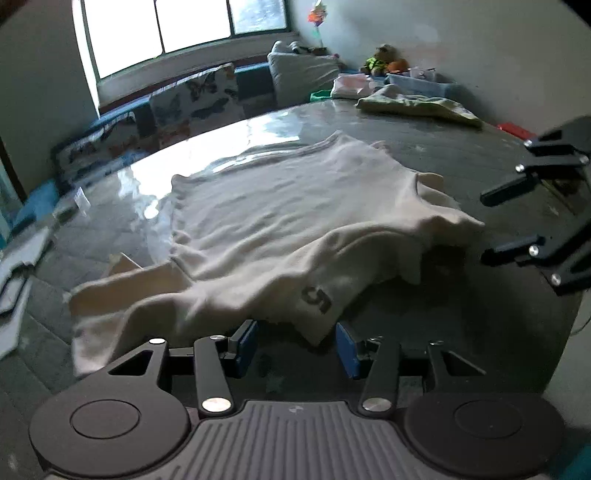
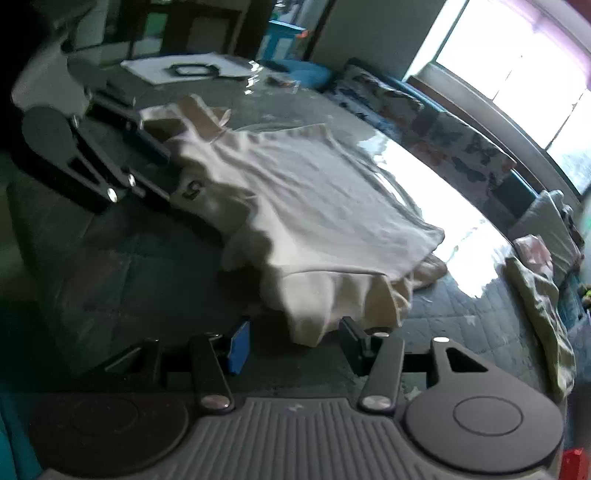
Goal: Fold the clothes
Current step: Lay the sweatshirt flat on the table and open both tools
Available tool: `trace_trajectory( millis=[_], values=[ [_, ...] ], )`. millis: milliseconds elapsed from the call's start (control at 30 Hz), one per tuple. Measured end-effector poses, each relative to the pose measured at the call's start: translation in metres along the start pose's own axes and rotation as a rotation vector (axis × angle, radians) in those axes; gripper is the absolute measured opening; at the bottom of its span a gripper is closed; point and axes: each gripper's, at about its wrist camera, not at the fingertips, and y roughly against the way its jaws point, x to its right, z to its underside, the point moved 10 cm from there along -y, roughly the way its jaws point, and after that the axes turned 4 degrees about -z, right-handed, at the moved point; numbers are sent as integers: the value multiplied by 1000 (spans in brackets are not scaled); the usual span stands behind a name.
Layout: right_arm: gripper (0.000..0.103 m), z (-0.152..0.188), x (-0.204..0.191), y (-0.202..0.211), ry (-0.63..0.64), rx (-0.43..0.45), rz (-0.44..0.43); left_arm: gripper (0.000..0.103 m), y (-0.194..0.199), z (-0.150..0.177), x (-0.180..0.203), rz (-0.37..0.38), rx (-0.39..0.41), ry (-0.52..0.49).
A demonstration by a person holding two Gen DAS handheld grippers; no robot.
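Cream shirt (image 1: 280, 206) spread on the dark table (image 1: 461, 314), wrinkled, near hem lifted and rumpled, a dark "5" patch (image 1: 316, 299) on the fold closest to the left claw (image 1: 295, 349). One sleeve (image 1: 122, 284) stretched out flat to the left in the left wrist view.

Left claw released, blue pads apart, a drooping corner of cloth hanging between them without being pinched. Right claw (image 2: 291, 347) likewise released, pads either side of a hanging cream edge (image 2: 314, 314), no squeeze visible.

Beyond the shirt, a greenish garment (image 1: 417, 105) at the far table edge, near it a blue bin (image 1: 421, 83) and a plush toy (image 1: 384, 59). White sheet with a black ring-shaped object (image 2: 192, 68) at another edge in the right wrist view. Butterfly-print cushions (image 1: 195, 98) under a bright window (image 1: 184, 26).

Bare glossy tabletop around the shirt on most sides, strong glare on the window side; open surface between the two claws along the near edge.
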Motion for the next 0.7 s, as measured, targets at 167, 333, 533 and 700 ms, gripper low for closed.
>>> trace_trajectory(
  millis=[167,333,533,700],
  values=[
    [52,2,3,-7,-29,12,-7,10,-5,-1,0,15,-9,60],
    [51,-3,7,-16,-46,50,9,7,14,-14,-19,20,29,113],
    [52,-20,30,-5,-105,138,94,7,38,-22,-38,52,52,145],
    [54,-20,37,10,-121,134,96,9,47,-3,-30,65,18,61]
  ],
)
